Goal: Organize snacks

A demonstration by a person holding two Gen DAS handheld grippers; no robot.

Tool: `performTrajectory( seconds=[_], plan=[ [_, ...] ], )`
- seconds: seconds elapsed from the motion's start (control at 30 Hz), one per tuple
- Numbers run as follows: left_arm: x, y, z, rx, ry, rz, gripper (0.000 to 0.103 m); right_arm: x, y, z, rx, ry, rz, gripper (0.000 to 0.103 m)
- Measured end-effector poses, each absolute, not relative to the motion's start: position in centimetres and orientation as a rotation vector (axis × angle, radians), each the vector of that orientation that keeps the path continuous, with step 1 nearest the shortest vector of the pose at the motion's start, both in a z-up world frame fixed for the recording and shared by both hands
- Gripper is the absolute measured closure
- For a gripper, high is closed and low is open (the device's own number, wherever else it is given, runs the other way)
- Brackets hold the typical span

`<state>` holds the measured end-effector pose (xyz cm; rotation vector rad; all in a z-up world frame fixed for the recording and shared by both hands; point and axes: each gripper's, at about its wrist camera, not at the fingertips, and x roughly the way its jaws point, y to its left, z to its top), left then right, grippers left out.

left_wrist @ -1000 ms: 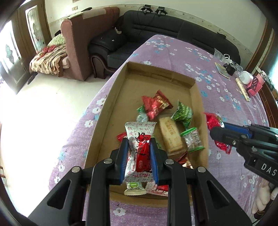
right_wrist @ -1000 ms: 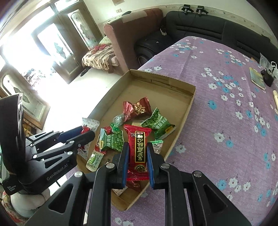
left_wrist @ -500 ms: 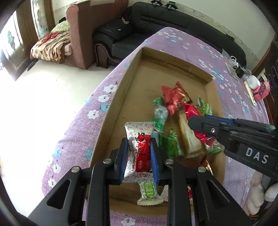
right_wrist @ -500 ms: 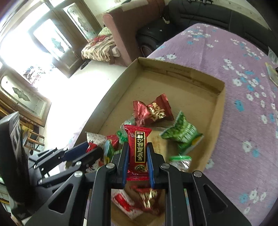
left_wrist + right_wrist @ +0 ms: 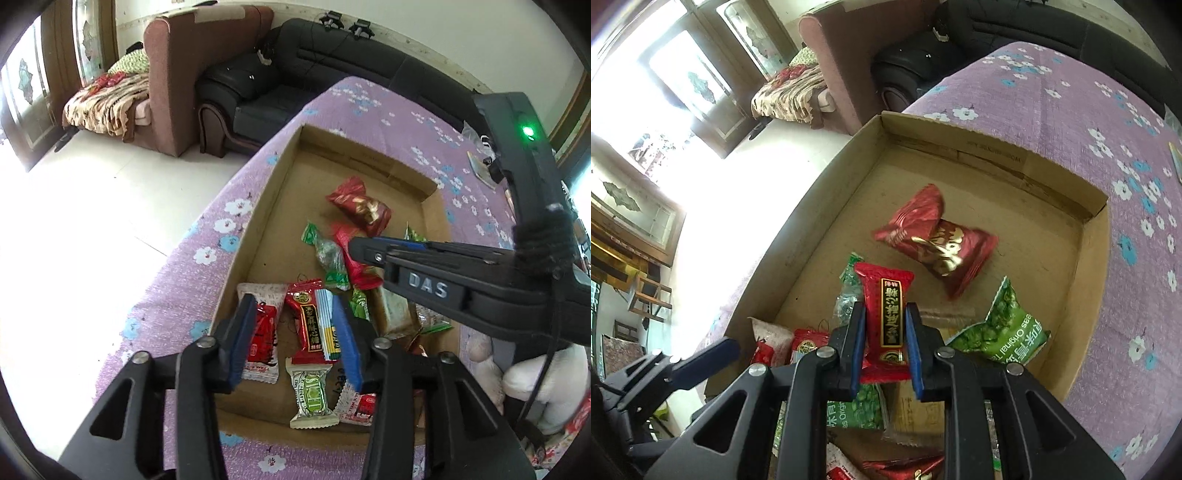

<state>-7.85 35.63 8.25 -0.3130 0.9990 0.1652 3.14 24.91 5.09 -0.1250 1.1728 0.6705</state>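
Each view looks steeply down along its own claw, close above the cardboard tray (image 5: pixel 258 229). Both share the tray's snack pile and the dark red foil packet (image 5: pixel 360 206) ahead. The left view catches the right claw (image 5: pixel 364 251) crossing from its right.

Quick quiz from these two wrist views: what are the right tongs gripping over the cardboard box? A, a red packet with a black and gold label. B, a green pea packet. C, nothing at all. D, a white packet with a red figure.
A: the right tongs pinch the red packet with the black and gold label above the cardboard box.
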Motion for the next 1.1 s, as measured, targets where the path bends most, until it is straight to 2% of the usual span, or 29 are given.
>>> performTrajectory(
  seconds=[0.2,0.33,0.47,0.83,0.97,1.1],
  plan=[
    [-8.3,35.0,9.3,-0.260,0.969,0.186,0.052,1.4,22.7,7.8,-0.120,1.113,0.660,0.081],
    [-8.8,33.9,10.5,-0.223,0.935,0.204,0.041,0.1,19.9,9.0,-0.098,1.074,0.614,0.079],
    [-9.6,32.8,12.1,-0.204,0.894,0.240,0.039,-1.0,17.1,9.2,-0.089,1.062,0.556,0.073],
    [-13.5,25.5,18.0,-0.098,0.755,0.333,0.029,-5.1,10.7,11.0,-0.117,0.993,0.506,0.071],
    [-14.8,22.9,19.4,-0.086,0.718,0.343,0.026,-7.5,9.3,12.5,-0.201,0.905,0.485,0.057],
    [-16.2,20.8,20.1,-0.075,0.707,0.357,0.026,-9.4,7.8,13.5,-0.255,0.842,0.459,0.050]
  ],
)
